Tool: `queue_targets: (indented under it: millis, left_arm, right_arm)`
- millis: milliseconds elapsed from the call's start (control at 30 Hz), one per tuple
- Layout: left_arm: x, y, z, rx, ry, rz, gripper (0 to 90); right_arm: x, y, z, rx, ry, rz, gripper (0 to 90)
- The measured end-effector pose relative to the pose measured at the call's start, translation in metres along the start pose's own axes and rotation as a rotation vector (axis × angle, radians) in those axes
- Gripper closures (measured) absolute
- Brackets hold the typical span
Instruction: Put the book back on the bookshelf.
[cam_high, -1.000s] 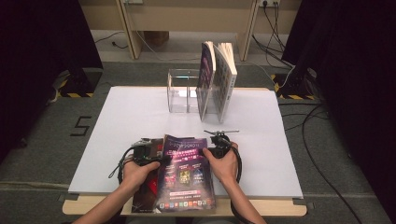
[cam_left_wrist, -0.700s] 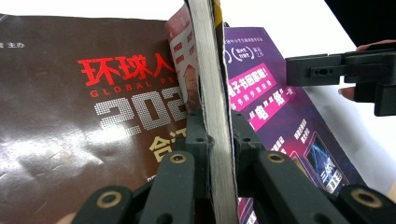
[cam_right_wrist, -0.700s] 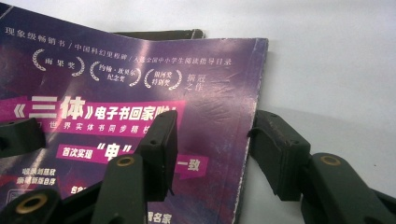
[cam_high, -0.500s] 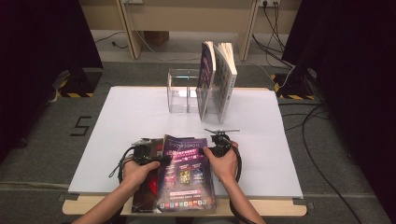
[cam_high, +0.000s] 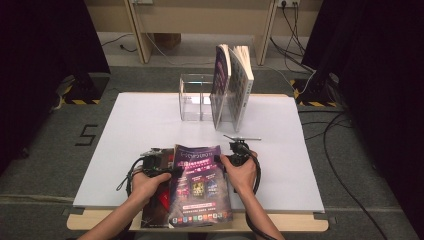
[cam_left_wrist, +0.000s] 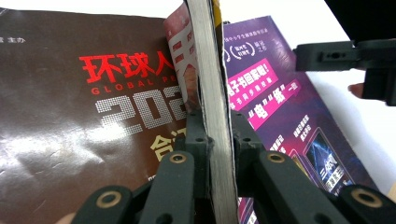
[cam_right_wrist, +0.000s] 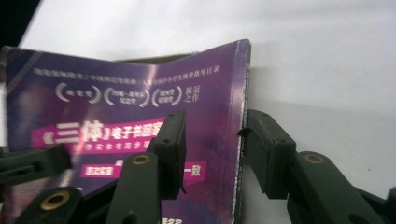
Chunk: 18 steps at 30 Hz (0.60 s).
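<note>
At the near edge of the white worktop (cam_high: 125, 130), the person's left hand (cam_high: 150, 182) held the left gripper (cam_high: 152, 164) against the left side of a purple magazine (cam_high: 200, 185). That magazine lay on top of a dark brown magazine (cam_left_wrist: 70, 102) with red and silver lettering, both overhanging the worktop's front edge a little. From the left gripper view, the left gripper's (cam_left_wrist: 217, 135) jaws were pressed onto the lifted page edge of the purple magazine (cam_left_wrist: 280, 102), pinching the thick block of pages (cam_left_wrist: 212, 93) so that it stood up on edge between them.

Across the cover, the right hand (cam_high: 240, 172) brought the right gripper (cam_high: 235, 159) to the magazine's right side. In the right gripper view, the right gripper's (cam_right_wrist: 212, 144) jaws had just been closing, and they straddled the spine edge of the purple magazine (cam_right_wrist: 140, 102): one jaw lay over the cover, the other stood just beside the edge on the worktop side, a gap showing between them, so nothing was yet pinched.

Farther back, near the middle of the worktop, a clear acrylic book stand (cam_high: 195, 97) stood with two upright magazines (cam_high: 232, 85) leaning in its right-hand part.
</note>
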<state>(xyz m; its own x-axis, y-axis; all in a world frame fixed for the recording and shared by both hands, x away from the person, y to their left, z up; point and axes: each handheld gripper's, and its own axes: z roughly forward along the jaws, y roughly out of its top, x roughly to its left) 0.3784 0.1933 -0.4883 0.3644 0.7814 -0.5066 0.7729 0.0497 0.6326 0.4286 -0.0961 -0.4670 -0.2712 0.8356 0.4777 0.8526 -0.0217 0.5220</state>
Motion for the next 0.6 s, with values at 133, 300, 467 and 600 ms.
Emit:
queue_targets:
  millis: [133, 300, 467, 600]
  left_arm:
    - [0.0, 0.0, 0.0, 0.0, 0.001, -0.002, 80.3]
    - [0.001, -0.001, 0.001, -0.002, 0.004, -0.002, 79.9]
    - [0.001, -0.001, 0.001, 0.0, 0.0, 0.009, 79.7]
    - [0.002, -0.001, 0.0, 0.004, 0.002, 0.014, 79.6]
  right_arm:
    - [0.004, 0.004, -0.008, -0.026, 0.055, 0.002, 61.3]
    - [0.012, 0.01, -0.003, 0.021, 0.136, 0.003, 62.4]
    - [0.017, 0.022, 0.007, 0.074, 0.114, -0.039, 62.9]
    - [0.017, 0.037, 0.014, 0.116, 0.105, -0.063, 65.1]
